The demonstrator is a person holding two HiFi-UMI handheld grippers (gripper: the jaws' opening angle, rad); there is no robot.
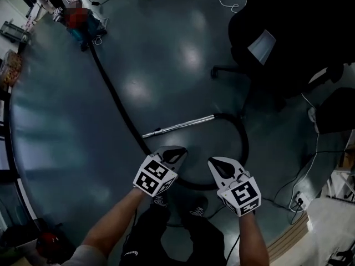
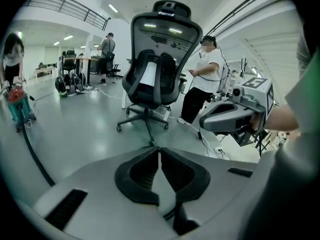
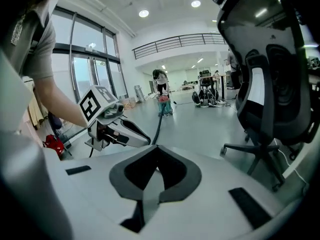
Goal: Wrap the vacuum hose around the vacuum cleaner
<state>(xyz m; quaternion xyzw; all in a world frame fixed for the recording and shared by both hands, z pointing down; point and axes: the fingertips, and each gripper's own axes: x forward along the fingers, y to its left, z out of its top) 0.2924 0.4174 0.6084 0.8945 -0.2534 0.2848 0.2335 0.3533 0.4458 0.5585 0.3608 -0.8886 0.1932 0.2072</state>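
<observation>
Both claws are closed and hold nothing. The left claw (image 1: 180, 150) and the right claw (image 1: 212, 162) hang side by side over the floor, on the open side of the office chair (image 1: 288, 32), and each gripper view shows its jaws meeting at the tip with nothing between them.

The vacuum cleaner (image 1: 77, 20) stands well away from the chair, across the open floor. From it the vacuum hose (image 1: 113, 93) runs in a long line towards the person. It then curls into a loop that swings back towards the chair and joins the metal wand (image 1: 177, 126), which lies on the floor near the chair's wheeled base.

The wrapping does not look begun, so the step in hand is probably a first hold on the hose. To do it well, open one claw wide and bring it down square across the hose on the loop's side away from the chair, where the hose lies free. Close firmly enough that the round hose cannot roll out. The other claw would best take the wand, so its stiff length does not drag or catch the chair's legs on the way to the cleaner.

Only the head view shows the loop, the wand and the hose's whole course. The left gripper view adds a person (image 2: 202, 79) standing just beside the chair, whom the head view hides. The right gripper view looks along the hose (image 3: 157, 126) to the cleaner (image 3: 164, 104), far from the chair.
</observation>
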